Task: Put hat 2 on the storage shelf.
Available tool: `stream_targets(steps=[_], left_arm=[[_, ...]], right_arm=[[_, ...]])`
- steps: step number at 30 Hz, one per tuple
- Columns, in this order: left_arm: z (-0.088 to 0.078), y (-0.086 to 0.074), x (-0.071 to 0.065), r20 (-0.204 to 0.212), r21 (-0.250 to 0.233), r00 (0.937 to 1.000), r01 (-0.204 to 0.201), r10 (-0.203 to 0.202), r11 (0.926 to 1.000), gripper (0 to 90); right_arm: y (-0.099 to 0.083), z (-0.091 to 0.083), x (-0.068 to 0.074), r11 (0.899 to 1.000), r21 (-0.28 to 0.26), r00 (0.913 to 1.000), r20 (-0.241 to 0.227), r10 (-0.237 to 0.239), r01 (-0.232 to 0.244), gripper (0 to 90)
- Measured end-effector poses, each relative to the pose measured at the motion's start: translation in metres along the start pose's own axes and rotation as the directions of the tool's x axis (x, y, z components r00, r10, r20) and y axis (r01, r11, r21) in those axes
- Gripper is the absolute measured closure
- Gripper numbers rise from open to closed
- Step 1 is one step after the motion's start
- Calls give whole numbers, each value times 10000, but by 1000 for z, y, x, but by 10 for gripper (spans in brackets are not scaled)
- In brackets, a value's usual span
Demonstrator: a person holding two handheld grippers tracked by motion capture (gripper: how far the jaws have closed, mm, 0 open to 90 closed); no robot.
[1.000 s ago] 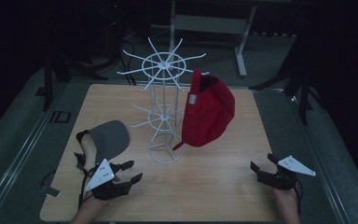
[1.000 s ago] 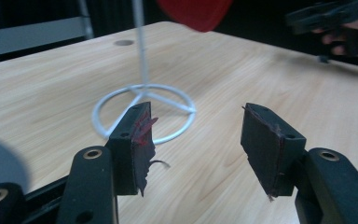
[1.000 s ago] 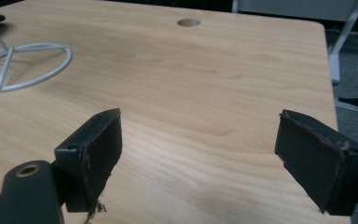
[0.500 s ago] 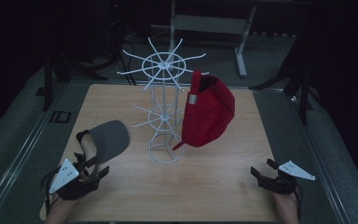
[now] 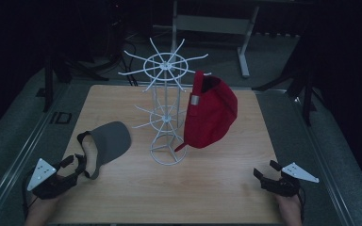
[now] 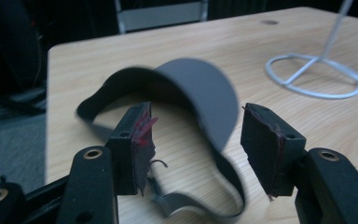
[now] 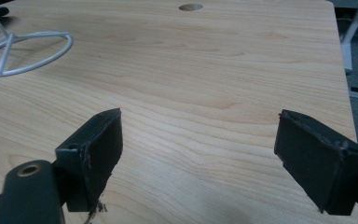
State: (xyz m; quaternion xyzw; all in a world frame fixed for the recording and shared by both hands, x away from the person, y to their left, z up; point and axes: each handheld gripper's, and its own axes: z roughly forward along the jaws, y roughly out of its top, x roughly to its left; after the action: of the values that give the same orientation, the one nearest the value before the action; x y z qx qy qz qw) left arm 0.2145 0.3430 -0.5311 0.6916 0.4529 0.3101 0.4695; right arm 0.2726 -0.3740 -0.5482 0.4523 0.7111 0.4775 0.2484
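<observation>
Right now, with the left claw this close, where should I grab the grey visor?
Probably the thin strap loop of the grey visor, coming in from the near side with the left claw. The strap lies closest to the open jaws and looks narrow enough to pinch; the curved brim stands up, wider.

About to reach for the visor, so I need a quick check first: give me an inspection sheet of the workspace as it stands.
Surface: wooden table, bare grain.
Job's things: grey visor lying flat left of the white wire rack; red cap hanging on the rack.
Clutter: nothing seen.
Grippers: left gripper open, jaws either side of the visor's strap, not pressing; right gripper open over bare wood.
Cables: nothing seen clearly.
Surroundings: dark; grey floor, metal stand legs behind.
</observation>
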Motion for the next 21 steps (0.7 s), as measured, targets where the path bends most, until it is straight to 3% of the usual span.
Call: stream_targets(steps=[3,8,12,16,21], left_arm=[[1,-8,7,192,316,9998,80,-86,9995,440],[6,-18,14,-112,701,9997,210,-203,9973,440],[15,-19,17,-231,991,9989,436,-415,9941,439],[22,-19,18,-238,1335,9995,240,-210,9908,437],[29,-19,18,-144,1569,9995,302,-283,9871,438]], right_arm=[[0,0,0,10000,-9,10000,-28,26,-26,151],[1,1,1,10000,72,10000,-79,-26,27,151],[1,2,2,9999,115,9999,-86,-115,116,151],[1,1,1,10000,86,9999,-100,-35,35,151],[1,2,2,9998,144,9999,-105,-115,116,151]])
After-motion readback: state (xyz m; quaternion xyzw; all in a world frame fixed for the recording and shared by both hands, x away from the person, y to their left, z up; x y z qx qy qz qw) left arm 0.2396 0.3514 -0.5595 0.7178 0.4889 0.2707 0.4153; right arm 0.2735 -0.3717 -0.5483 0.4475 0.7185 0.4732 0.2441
